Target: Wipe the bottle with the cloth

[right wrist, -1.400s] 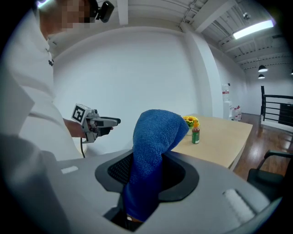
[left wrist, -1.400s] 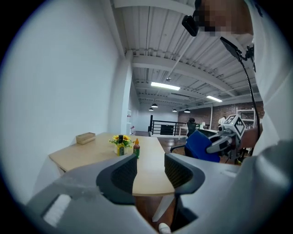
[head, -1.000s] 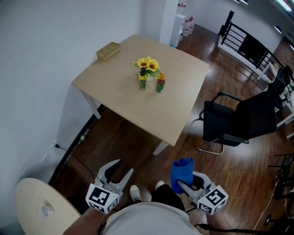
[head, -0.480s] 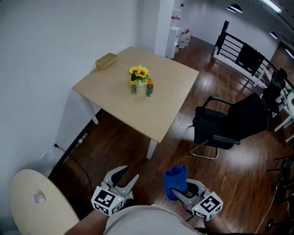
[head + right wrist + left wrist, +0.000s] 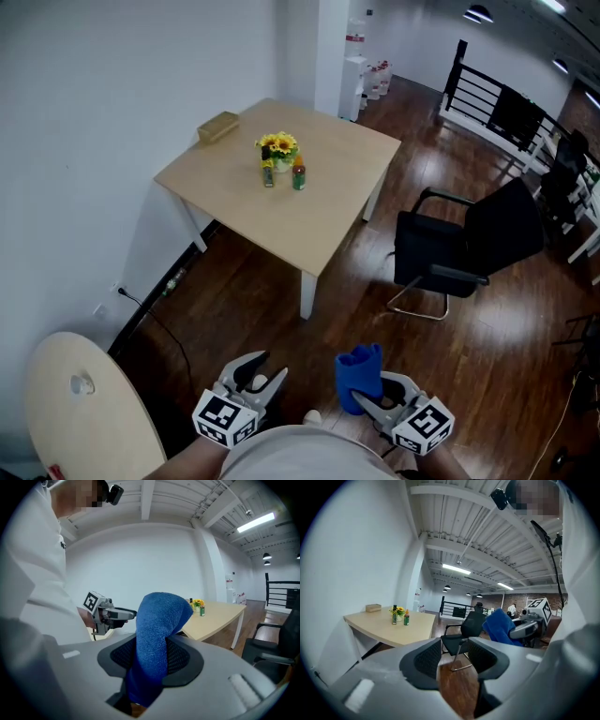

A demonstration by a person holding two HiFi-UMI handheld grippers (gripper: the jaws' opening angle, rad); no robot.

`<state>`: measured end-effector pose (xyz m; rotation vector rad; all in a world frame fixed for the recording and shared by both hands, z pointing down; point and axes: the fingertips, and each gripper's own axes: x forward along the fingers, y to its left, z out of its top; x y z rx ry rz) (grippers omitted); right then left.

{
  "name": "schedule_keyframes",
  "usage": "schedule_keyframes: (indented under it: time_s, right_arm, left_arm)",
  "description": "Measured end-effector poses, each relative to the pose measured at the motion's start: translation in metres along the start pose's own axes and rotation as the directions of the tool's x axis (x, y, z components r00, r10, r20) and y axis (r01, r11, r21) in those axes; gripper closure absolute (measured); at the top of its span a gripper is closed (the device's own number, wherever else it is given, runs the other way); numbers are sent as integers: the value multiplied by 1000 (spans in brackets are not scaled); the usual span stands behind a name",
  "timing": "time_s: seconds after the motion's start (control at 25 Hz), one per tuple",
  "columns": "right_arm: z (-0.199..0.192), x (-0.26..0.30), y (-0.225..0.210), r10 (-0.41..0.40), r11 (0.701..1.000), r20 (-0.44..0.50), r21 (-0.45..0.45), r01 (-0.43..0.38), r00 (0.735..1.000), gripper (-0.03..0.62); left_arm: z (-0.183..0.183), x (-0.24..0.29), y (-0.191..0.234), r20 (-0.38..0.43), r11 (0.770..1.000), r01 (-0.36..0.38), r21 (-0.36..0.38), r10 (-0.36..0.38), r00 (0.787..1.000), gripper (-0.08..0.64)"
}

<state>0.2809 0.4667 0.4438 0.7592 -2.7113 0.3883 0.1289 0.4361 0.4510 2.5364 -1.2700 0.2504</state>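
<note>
Near the bottom edge: left hand-held gripper (image 5: 262,371) released, jaws apart on nothing; right hand-held gripper (image 5: 376,393) clenched on blue cloth (image 5: 360,372), which sticks up from the jaws. Far off, across wooden floor (image 5: 251,292), on pale surface (image 5: 339,159): bottle (image 5: 298,177) just beside yellow flowers (image 5: 278,145).

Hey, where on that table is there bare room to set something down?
The table is bare over its near half, from the orange-capped bottle and dark bottle to the edge facing you. The corner toward the black chair is free too. The middle is crowded, where the sunflowers and both bottles cluster. A box sits by the wall-side edge.
</note>
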Motion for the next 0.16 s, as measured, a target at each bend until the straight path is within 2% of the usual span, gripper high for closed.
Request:
schedule_keyframes:
  time_s: [0.16]
  right_arm:
    - [-9,-13,7,1,1000,7,9,-1,1000,437]
  left_arm:
    - [0,0,-18,7,1000,10,5,-10,1000,371]
